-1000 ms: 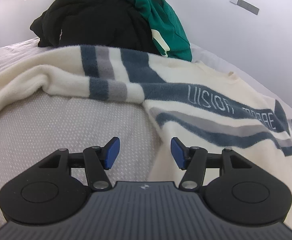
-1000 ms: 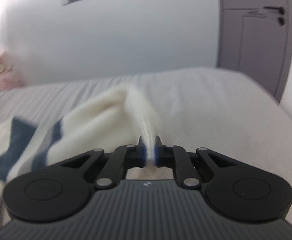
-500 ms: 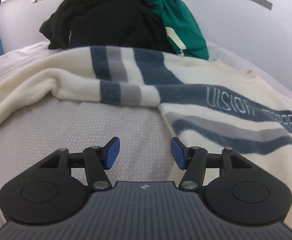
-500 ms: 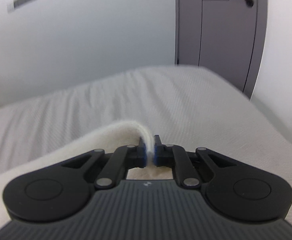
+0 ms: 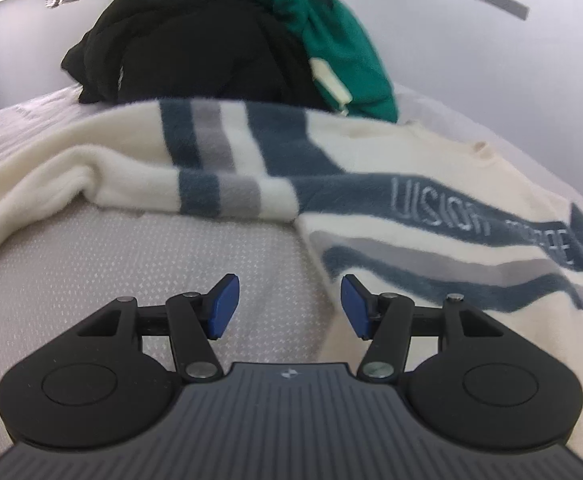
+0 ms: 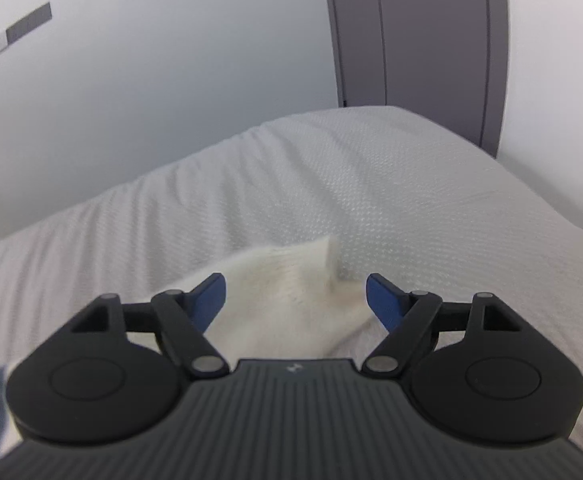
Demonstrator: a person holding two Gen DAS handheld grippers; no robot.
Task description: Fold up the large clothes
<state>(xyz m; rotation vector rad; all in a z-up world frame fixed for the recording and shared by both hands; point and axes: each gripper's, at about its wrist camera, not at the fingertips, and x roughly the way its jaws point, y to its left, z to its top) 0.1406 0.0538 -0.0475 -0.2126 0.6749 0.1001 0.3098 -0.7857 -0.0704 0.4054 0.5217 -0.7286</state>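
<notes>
— Where is the sweater lying right now?

— The cream sweater [image 5: 443, 184] with the blue and grey stripes is lying spread across the bed [image 5: 139, 252]. In my left view it is stretching from the far left edge to the right, with pale lettering showing on its wide blue band. One sleeve [image 5: 195, 184] is lying folded over, ahead of me and to the left.

— And your left claw?

— My left claw [image 5: 287, 306] is hanging released over the bed, its blue pads [image 5: 223, 306] standing apart with nothing between them. The edge of the sweater's body is lying just beside the right pad.

— What about the right one?

— My right claw [image 6: 295, 300] is opening at this moment. A cream corner of the sweater [image 6: 291, 284] is lying between the pads, with a small tip sticking up, and neither pad is pressing on it.

— Anything else on the bed?

— Behind the sweater a black garment [image 5: 195, 40] and a green one [image 5: 343, 52] are sitting heaped together against the wall. In my right view a grey door [image 6: 415, 36] is showing past the bed's far end.
</notes>
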